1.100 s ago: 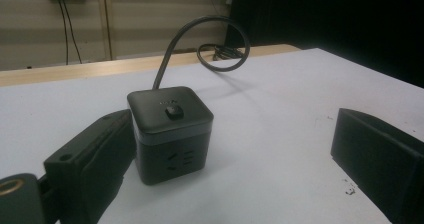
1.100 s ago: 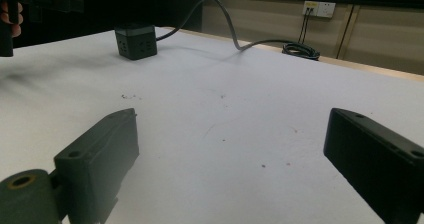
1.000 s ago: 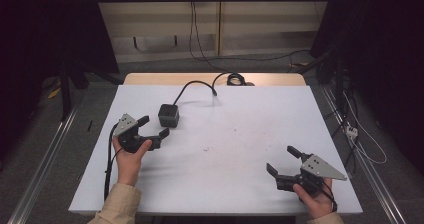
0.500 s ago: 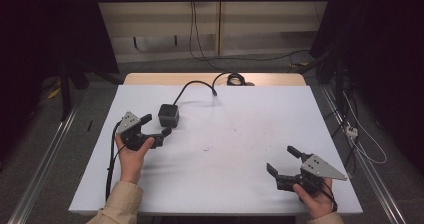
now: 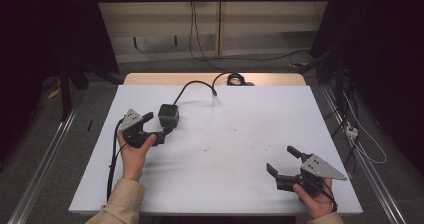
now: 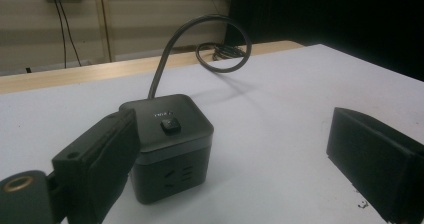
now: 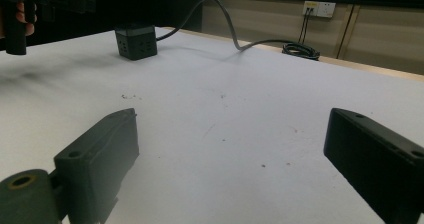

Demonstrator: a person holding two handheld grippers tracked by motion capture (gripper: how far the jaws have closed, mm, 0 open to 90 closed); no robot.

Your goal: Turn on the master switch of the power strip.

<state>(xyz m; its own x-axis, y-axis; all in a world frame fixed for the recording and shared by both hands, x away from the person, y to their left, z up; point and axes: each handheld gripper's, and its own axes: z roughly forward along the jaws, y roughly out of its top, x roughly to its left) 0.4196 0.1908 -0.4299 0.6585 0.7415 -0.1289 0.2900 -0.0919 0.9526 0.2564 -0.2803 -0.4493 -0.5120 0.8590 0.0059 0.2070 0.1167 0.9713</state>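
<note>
A black cube power socket (image 5: 168,115) with a small button on top sits on the white table (image 5: 235,134), left of centre. Its black cable (image 5: 192,86) curves back to a coil (image 5: 235,78) at the far edge. My left gripper (image 5: 159,126) is open right beside the cube. In the left gripper view the cube (image 6: 170,144) stands just past the left jaw, inside the wide gap of the left gripper (image 6: 235,126); whether they touch I cannot tell. My right gripper (image 5: 280,159) is open and empty near the front right. From the right gripper (image 7: 230,121) the cube (image 7: 135,41) looks far off.
A wooden strip (image 5: 150,79) borders the table's far edge. Wall outlets (image 7: 318,8) and loose cables (image 5: 260,59) lie on the floor behind. A white plug strip (image 5: 350,130) rests on the floor to the right. Small dark specks (image 7: 130,97) mark the tabletop.
My left gripper has edged forward and right, closer to the cube. The right gripper has stayed where it was.
</note>
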